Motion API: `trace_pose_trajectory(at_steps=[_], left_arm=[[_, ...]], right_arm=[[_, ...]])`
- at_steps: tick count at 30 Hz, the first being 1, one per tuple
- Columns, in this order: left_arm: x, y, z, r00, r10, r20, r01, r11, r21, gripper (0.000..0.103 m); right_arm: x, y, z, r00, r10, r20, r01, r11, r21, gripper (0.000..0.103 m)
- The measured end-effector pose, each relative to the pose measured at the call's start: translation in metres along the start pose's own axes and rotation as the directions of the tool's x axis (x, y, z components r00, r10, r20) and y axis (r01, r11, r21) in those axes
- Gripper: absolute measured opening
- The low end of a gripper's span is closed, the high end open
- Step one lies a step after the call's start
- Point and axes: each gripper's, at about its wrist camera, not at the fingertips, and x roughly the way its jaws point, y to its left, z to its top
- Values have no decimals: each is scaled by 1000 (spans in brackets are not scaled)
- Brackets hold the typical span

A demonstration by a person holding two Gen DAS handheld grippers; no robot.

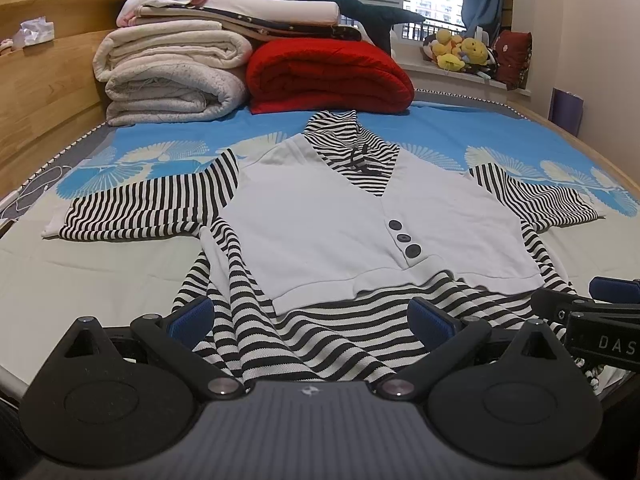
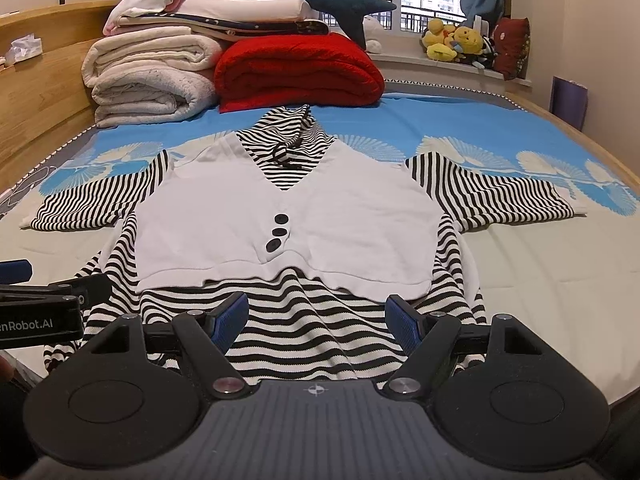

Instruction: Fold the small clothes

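Note:
A small garment [image 1: 320,224] lies spread flat on the bed: black-and-white striped dress with short sleeves out to both sides and a white buttoned vest panel over the chest. It also shows in the right wrist view [image 2: 224,216]. My left gripper [image 1: 312,316] is open, its blue pads either side of the striped hem at the near left. My right gripper [image 2: 316,318] is open over the hem at the near right. Each gripper shows at the other view's edge: the right one [image 1: 600,300], the left one [image 2: 40,292].
Folded white blankets [image 1: 172,76] and a red quilt [image 1: 324,74] are stacked at the far end of the bed [image 1: 80,280]. A wooden headboard [image 1: 40,92] runs along the left. Plush toys [image 1: 460,52] sit on the window sill.

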Motion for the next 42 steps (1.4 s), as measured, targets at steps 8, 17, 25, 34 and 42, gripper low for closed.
trace_pose_trajectory(at_steps=[8,17,25,34,42], left_arm=[[0,0,0,1000,1,1,-1,1000,0,103],[0,0,1,1000,1,-5,-1,1000,-4,103],[9,3,-5,999,20,-31,-20,1000,-16,103],[21,10,-11,991,37,-132,-43,998,-43,103],[23,11,-11,984,14,-178,-27,997,-72,103]], right_arm=[[0,0,0,1000,-2,-1,2,1000,1,76],[1,-1,-1,1000,-1,-4,1,1000,0,76],[11,1,-7,996,-11,-94,9,1000,-26,76],[19,0,-12,987,-9,-160,8,1000,-7,76],[21,1,-13,984,-14,-178,12,1000,-12,76]])
